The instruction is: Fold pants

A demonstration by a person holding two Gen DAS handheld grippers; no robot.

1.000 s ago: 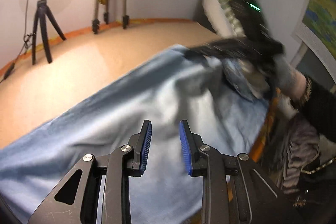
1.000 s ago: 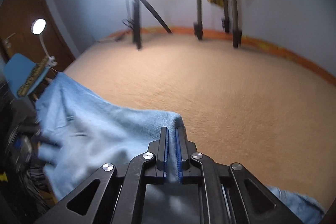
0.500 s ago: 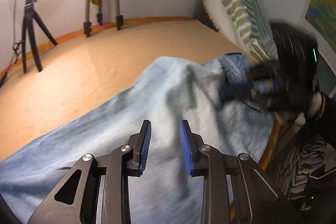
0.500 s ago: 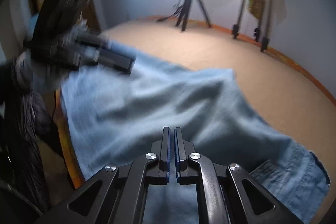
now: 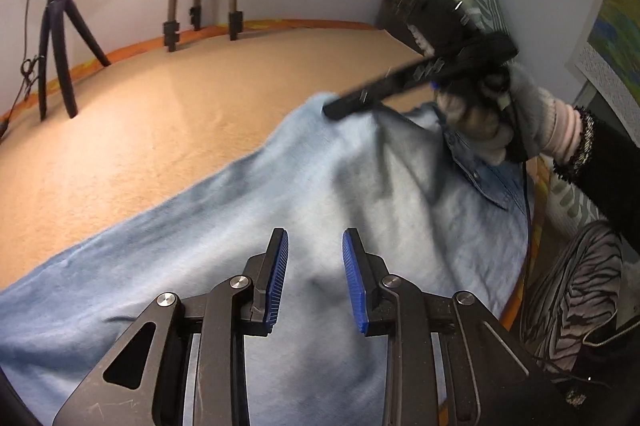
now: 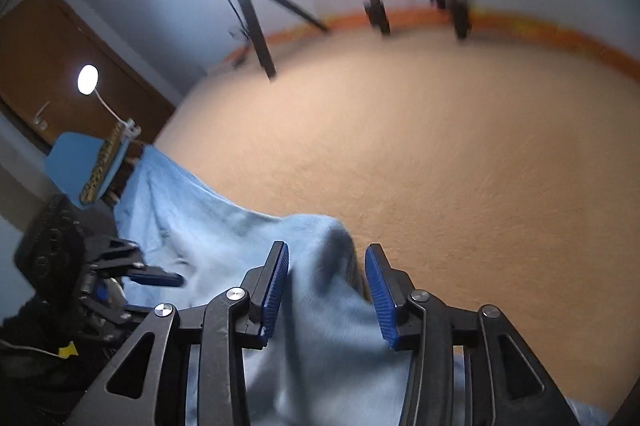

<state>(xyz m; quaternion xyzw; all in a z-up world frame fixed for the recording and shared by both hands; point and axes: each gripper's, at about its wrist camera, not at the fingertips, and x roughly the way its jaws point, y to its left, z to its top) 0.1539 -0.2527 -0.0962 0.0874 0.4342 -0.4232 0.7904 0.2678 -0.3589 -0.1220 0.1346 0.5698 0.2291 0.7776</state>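
The right claw (image 6: 326,290) was pinching the soft light-blue pants (image 5: 320,210) on the tan bed (image 5: 200,114) and is opening to drop the fold, while the left claw (image 5: 314,280) hangs part-open and empty.

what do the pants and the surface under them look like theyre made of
Pants: soft, matte light-blue denim, likely cotton; a darker stitched waistband shows near the right claw. Surface: tan, finely textured fabric, probably a bedspread, though its exact weave is unclear.
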